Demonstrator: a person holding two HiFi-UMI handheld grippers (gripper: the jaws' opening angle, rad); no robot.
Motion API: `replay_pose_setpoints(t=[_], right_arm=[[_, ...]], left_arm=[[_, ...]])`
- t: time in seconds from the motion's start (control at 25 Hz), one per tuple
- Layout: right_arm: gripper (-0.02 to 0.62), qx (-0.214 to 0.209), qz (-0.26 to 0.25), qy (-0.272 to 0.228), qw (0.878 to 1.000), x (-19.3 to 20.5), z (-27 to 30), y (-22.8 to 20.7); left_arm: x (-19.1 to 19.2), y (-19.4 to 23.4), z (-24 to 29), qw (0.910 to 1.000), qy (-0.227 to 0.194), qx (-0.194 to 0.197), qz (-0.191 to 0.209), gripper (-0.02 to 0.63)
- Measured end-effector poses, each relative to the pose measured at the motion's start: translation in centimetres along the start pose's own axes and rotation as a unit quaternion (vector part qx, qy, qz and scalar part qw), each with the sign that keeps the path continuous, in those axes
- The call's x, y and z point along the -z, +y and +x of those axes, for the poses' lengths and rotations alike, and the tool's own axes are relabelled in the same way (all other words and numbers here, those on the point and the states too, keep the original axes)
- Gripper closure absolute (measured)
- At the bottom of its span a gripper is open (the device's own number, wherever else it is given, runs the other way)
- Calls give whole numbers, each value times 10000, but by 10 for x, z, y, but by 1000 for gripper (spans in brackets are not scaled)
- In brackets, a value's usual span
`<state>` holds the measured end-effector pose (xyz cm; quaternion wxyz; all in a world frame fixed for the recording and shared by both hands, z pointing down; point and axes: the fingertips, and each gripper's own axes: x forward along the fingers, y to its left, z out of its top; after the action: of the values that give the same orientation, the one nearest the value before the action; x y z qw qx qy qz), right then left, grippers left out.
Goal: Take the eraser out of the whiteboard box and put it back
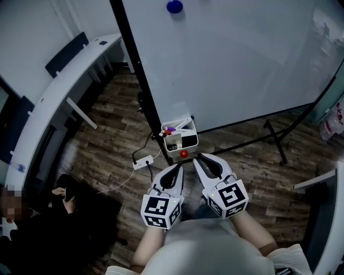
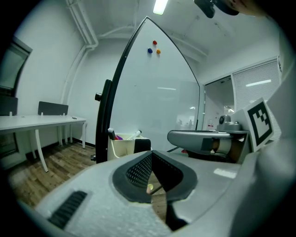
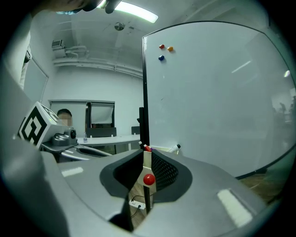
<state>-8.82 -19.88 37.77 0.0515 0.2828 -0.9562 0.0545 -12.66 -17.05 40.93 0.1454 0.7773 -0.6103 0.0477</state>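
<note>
The white whiteboard box hangs on the board's black frame, with markers and the black eraser inside and a red magnet on its front. Both grippers hover just in front of the box, empty. My left gripper has its tips together; in the left gripper view the box and eraser lie ahead to the left. My right gripper stands a narrow slit apart, and the red magnet and the box's front show through that slit.
The whiteboard fills the far side, with a blue magnet on it and its stand's leg on the wooden floor. A power strip with a cable lies left of the box. A curved white desk and a seated person are at left.
</note>
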Motion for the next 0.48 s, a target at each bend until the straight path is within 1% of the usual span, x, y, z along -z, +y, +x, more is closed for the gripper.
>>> replay_pose_setpoints(t=[0.24, 0.48], right_arm=[[486, -375, -150, 96, 9991, 2, 19, -13], [428, -604, -259, 144, 9977, 2, 36, -29]], left_arm=[[-2, 7, 14, 9995, -70, -286, -127, 604], [-6, 17, 27, 9977, -123, -629, -207, 604]])
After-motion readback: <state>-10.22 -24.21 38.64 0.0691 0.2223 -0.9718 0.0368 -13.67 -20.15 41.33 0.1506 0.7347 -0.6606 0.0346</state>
